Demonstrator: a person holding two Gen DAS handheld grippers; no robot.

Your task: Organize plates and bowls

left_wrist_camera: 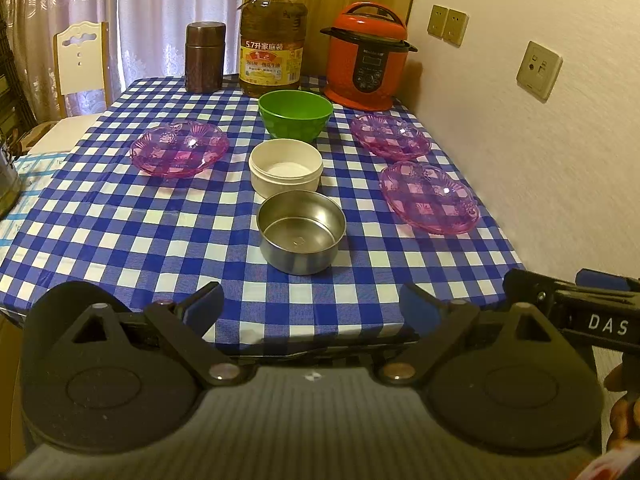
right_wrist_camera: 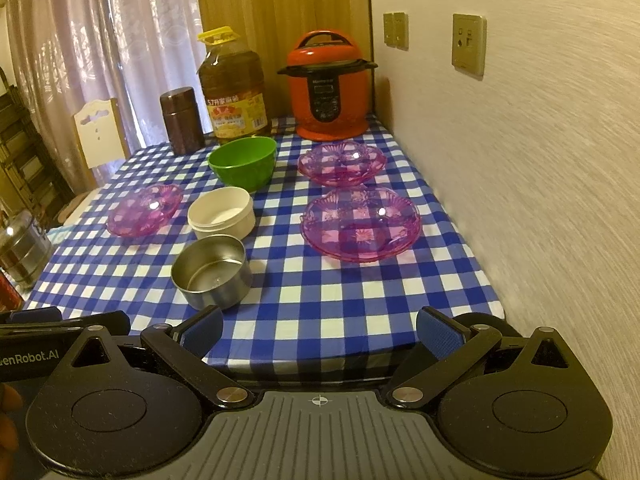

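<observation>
Both claws spread wide and empty, held at the near edge of the surface [left_wrist_camera: 120, 220] with its blue-and-white check cloth: left claw [left_wrist_camera: 312, 304], right claw [right_wrist_camera: 320, 330].

Down the middle, near to far, a row of three bowls: steel bowl [left_wrist_camera: 302, 232], white bowl [left_wrist_camera: 286, 168] just beyond it and close, green bowl [left_wrist_camera: 295, 113] farthest. All upright and empty.

Three pink glass plates: one on the left [left_wrist_camera: 179, 148], level with the white bowl; two on the right by the wall, a near right plate [left_wrist_camera: 429, 197] and a far right plate [left_wrist_camera: 390, 136], lying close to each other.

Along the far edge, left to right: brown canister [left_wrist_camera: 205, 57], large oil bottle [left_wrist_camera: 273, 38] with yellow cap, red pressure cooker [left_wrist_camera: 366, 58] in the corner.

Beyond the left side, a white chair [left_wrist_camera: 82, 60] before the curtains.
</observation>
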